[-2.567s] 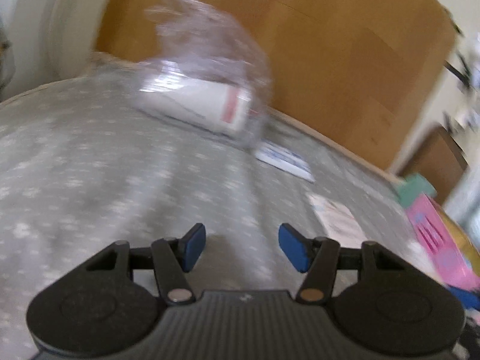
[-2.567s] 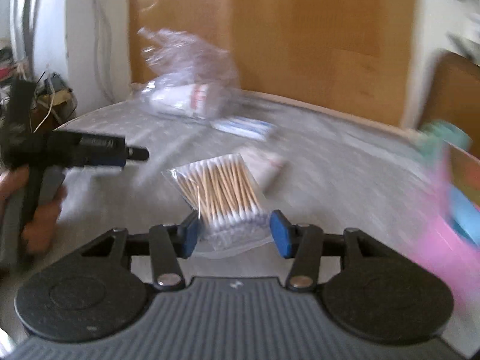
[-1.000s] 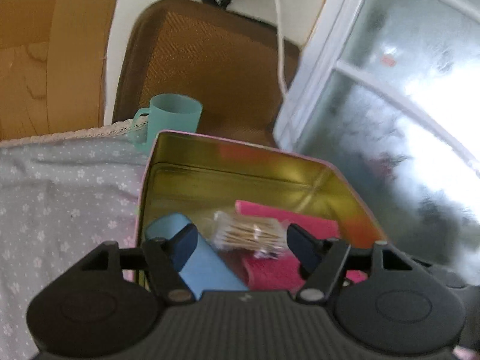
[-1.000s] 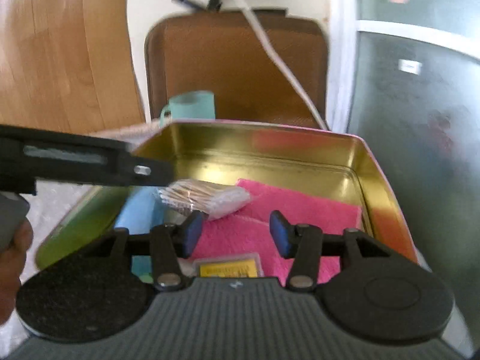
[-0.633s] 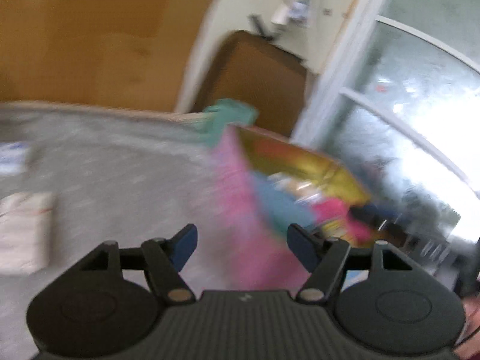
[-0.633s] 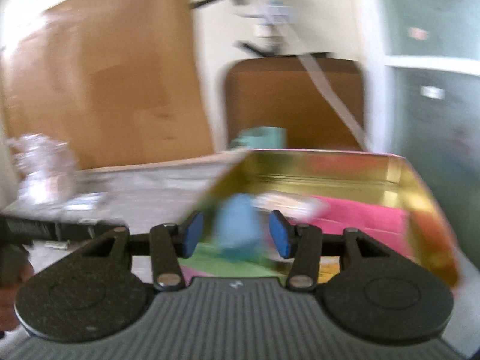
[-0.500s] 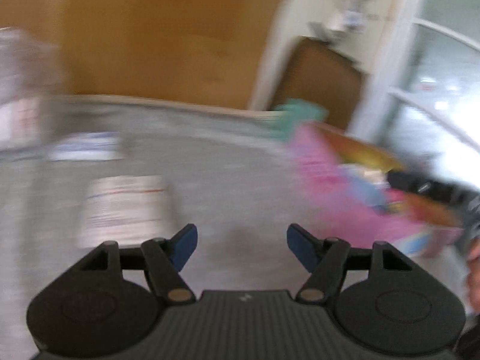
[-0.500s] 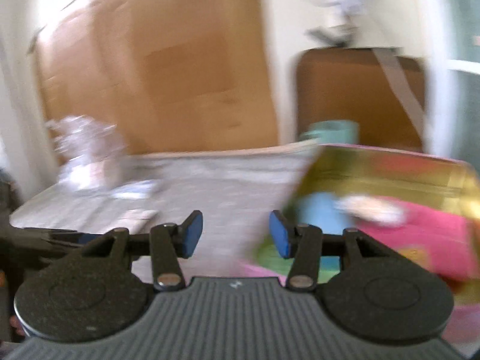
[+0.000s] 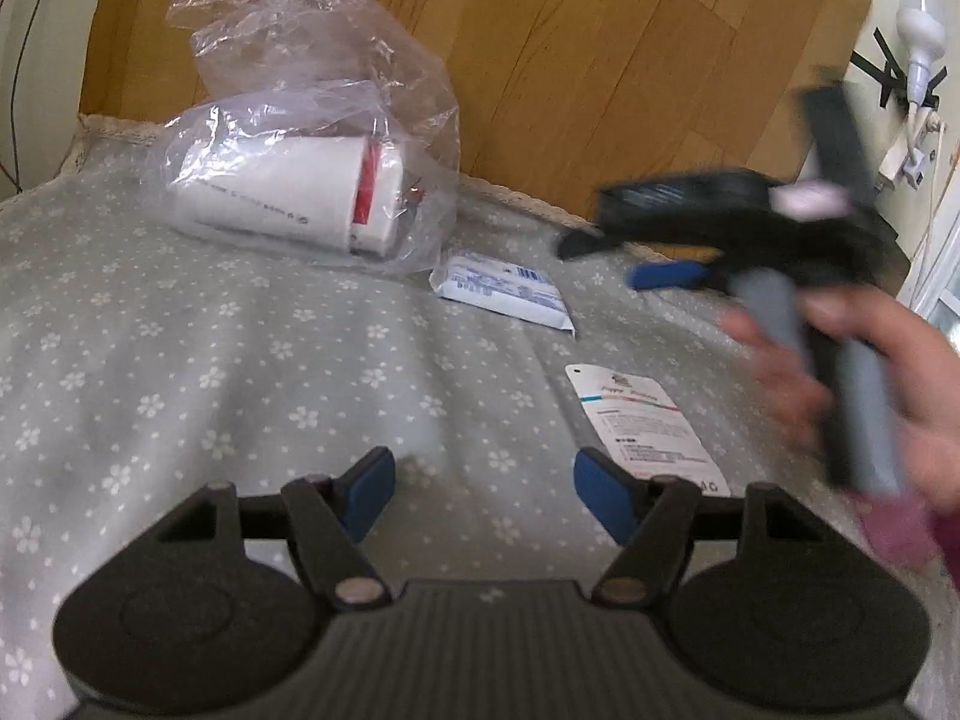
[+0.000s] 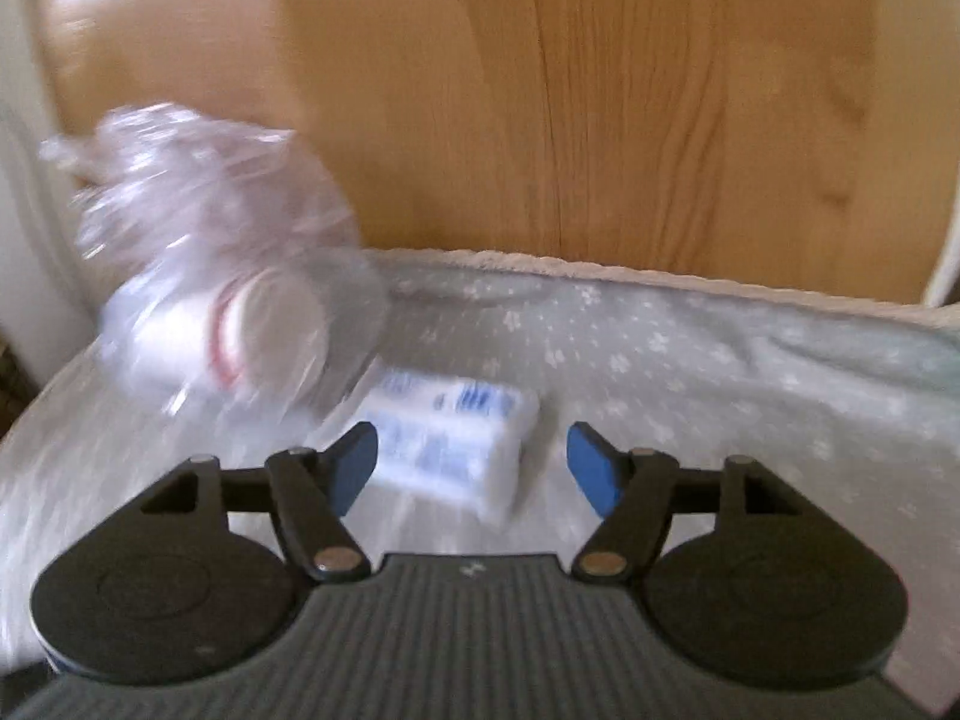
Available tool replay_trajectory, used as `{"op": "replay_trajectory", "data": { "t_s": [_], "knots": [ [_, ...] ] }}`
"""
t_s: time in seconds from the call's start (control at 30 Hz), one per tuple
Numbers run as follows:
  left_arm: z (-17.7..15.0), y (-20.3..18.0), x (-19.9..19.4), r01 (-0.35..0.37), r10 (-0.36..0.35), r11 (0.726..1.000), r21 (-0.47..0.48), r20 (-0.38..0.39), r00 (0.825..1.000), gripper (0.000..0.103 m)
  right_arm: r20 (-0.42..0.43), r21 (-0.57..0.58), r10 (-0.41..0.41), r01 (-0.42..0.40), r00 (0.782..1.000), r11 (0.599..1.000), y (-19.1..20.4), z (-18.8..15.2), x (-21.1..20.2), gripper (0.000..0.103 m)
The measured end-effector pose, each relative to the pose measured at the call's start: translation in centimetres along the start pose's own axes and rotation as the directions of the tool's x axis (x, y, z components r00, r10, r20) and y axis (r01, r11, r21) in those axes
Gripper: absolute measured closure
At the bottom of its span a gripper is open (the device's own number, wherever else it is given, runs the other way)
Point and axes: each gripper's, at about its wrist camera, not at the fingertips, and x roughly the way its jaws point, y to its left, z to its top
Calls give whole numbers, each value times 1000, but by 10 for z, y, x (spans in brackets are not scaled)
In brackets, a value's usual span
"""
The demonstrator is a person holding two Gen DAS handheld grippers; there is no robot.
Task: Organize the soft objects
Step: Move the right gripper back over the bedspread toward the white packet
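Currently no printed text is resolving: blue lettering on the white soft packet [image 10: 447, 444] and print on the white tag card [image 9: 645, 420] are staying illegible. The right gripper [image 10: 473, 465] is hovering with jaws wide apart, holding nothing, the packet lying between its fingertips near the tablecloth's [image 9: 180, 372] far edge. The left gripper [image 9: 483, 495] is likewise standing open and empty, beside the card. A clear plastic bag [image 9: 312, 138] is enclosing a white red-banded cylinder [image 9: 288, 201] toward the far left corner.

No legible txt on pkgs.
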Motion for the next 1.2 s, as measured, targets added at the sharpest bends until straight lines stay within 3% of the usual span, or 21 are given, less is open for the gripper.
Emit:
{"op": "replay_trajectory", "data": {
  "t_s": [0.13,0.23,0.33,0.4,0.5,0.53,0.63,0.77,0.9,1.07,1.2],
  "knots": [
    [4,16,-3,23,-24,996,-85,-7,1000,35,-81,83,-12,18,997,996,-8,21,50,31],
    [10,29,-9,-27,30,986,-164,17,999,35,-147,150,26,-3,989,989,-16,23,75,30],
    [11,41,-15,-77,87,969,-233,33,996,35,-150,76,82,-72,985,995,-7,11,65,32],
    [12,47,-17,-102,116,961,-257,41,992,35,-190,54,139,-131,972,990,1,-5,42,39],
    [13,52,-20,-80,96,958,-277,45,994,35,-252,13,226,-231,941,973,25,-47,-15,46],
    [13,54,-21,-64,80,954,-291,41,996,35,-238,-12,219,-228,946,974,35,-62,-38,45],
    [13,57,-24,-49,66,945,-324,40,997,35,-49,-107,136,-141,989,984,60,-112,-120,44],
    [11,45,-27,-52,67,956,-289,44,997,35,143,-171,85,-60,986,983,71,-181,-206,43],
    [11,43,-31,-95,118,962,-255,78,990,33,186,-199,46,-8,981,980,69,-216,-244,43],
    [10,43,-37,-145,179,961,-236,128,975,31,170,-170,-1,30,986,985,58,-224,-254,43],
    [10,39,-29,-179,203,966,-188,118,972,31,179,-152,-42,70,983,986,53,-240,-268,43]
  ]
}}
